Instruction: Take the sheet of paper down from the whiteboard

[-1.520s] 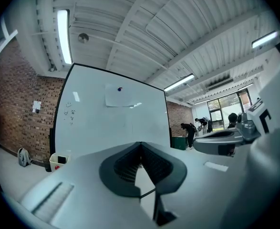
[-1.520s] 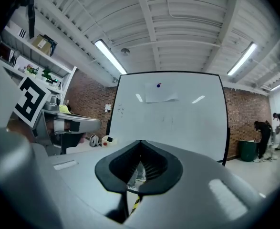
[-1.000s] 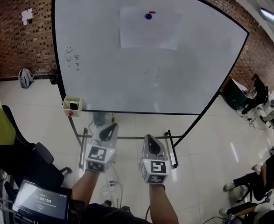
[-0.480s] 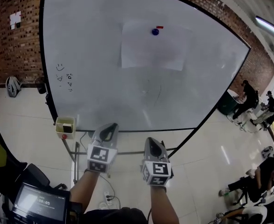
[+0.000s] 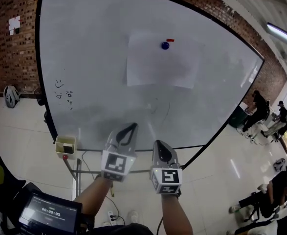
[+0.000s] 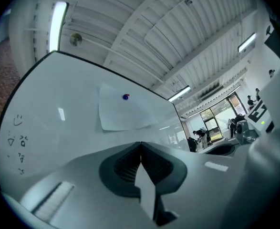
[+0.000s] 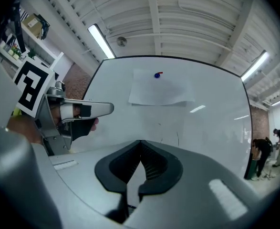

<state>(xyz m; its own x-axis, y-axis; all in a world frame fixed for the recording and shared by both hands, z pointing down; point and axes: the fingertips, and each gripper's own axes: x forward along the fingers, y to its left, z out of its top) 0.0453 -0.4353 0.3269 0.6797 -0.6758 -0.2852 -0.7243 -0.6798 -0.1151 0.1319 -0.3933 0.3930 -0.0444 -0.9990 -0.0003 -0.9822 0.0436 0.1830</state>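
Nearest the camera, at lower left, a dark screen [image 5: 48, 213] showed a timer readout. Just beyond it, the person's forearms held the left gripper [image 5: 132, 127] and the right gripper [image 5: 159, 144] side by side. They were near each other but not touching, and both pointed toward the whiteboard [image 5: 89, 38].

Left gripper: jaws fully together, tip against tip, nothing between them. Right gripper: jaws likewise closed, nothing held. Neither gripper was in contact with the board.

A small pale box [image 5: 65, 145] hung at the board's lower left corner. Small scribbles [image 5: 62, 89] marked the board's left side.

The sheet of paper [image 5: 160, 60] was on the upper middle of the board, flat against its surface and well above both grippers. A round blue magnet [image 5: 165, 45] held it near its top edge, with a small red piece [image 5: 170, 40] just above and to the right of the magnet.

Behind the board stood a brick wall [image 5: 11, 58]. At far right, people [image 5: 258, 109] were gathered by a desk.
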